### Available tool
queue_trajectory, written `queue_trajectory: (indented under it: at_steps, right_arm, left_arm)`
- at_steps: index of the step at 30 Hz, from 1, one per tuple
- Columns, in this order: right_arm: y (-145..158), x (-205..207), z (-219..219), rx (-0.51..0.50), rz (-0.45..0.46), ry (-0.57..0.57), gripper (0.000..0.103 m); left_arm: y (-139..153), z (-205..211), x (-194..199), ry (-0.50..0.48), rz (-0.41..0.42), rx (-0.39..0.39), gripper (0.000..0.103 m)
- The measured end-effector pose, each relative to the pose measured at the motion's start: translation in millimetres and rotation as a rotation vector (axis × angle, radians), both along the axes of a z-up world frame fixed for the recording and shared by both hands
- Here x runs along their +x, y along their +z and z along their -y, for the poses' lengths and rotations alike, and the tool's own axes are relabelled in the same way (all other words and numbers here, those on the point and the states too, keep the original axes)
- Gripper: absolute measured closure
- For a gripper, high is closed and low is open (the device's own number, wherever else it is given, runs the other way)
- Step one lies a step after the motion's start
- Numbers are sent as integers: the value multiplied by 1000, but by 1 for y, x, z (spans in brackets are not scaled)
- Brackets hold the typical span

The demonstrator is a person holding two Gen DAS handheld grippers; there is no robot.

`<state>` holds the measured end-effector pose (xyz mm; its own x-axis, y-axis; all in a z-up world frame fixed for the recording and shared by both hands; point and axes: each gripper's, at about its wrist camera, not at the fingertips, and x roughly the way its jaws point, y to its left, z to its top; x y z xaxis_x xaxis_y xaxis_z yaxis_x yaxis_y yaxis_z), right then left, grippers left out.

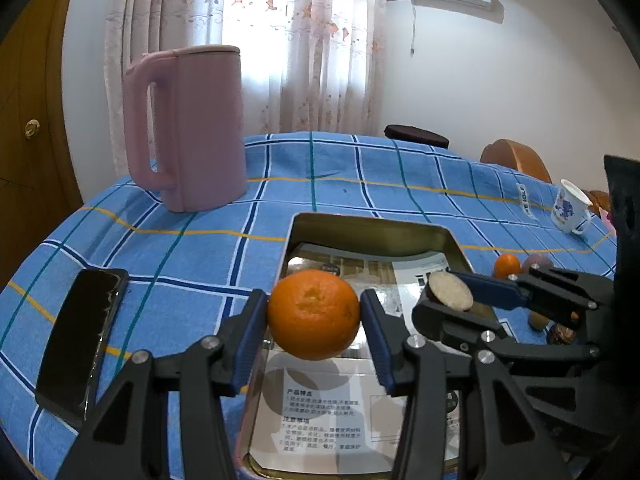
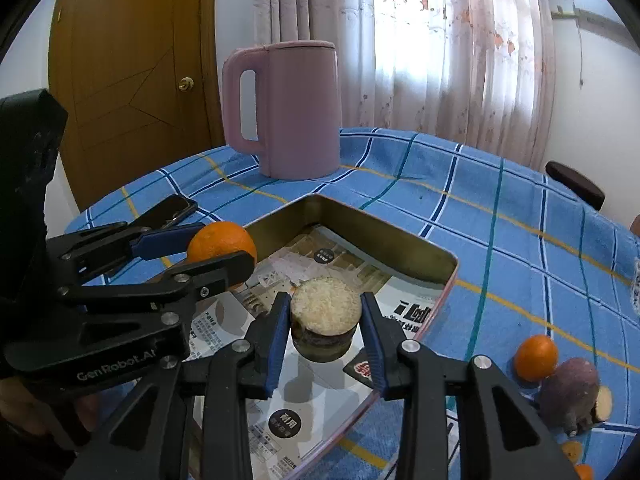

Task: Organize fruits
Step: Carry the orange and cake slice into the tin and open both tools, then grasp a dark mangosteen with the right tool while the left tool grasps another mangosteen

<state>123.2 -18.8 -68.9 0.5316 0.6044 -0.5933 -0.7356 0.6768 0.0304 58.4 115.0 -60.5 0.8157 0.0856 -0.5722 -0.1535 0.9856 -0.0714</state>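
- We hold both loads above the shallow gold metal tin [image 1: 372, 226], its floor lined with printed paper, which we take as our landmark on the blue checked tablecloth [image 1: 200, 216].
- To do this step well, we judge each piece should be lowered until it rests on the paper before the pads let go, with the two set apart so that neither rolls into the other.
- Our left gripper [image 1: 314, 314] is closed partway on a round orange mandarin [image 1: 314, 314], blue pads touching both its sides, above the near left part of the tin.
- Our right gripper [image 2: 325, 322] is closed more narrowly on a short cut cylinder with a pale grainy top and dark skin [image 2: 325, 322], above the tin's middle.
- Outside the tin's right wall lie a smaller orange fruit [image 2: 536, 358] and a purple cut tuber [image 2: 572, 394].
- Beyond the tin's far-left corner stands a pink plastic kettle [image 1: 192, 128]; a black phone [image 1: 82, 340] lies left of the tin.
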Motion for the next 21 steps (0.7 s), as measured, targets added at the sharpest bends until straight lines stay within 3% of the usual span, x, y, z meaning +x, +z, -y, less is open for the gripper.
queue_trajectory:
  at_steps: [3, 4, 8, 12, 18, 21]
  right_arm:
    - [0, 1, 2, -2, 1, -21, 55]
    - [0, 0, 4, -3, 5, -34, 49]
    - [6, -5, 21, 37, -9, -54, 44]
    - [17, -32, 58, 24, 66, -89, 42]
    - [13, -56, 137, -1, 101, -265, 39]
    - [-1, -58, 168, -25, 60, -353, 39]
  left_arm:
    - [1, 1, -3, 5, 1, 4, 51]
    - [1, 1, -5, 14, 1, 5, 47]
    - [10, 2, -19, 21, 50, -13, 30]
    - [23, 23, -37, -16, 114, -6, 9]
    - [28, 70, -38, -143, 130, 1, 8]
    - [24, 94, -33, -201, 109, 3, 7]
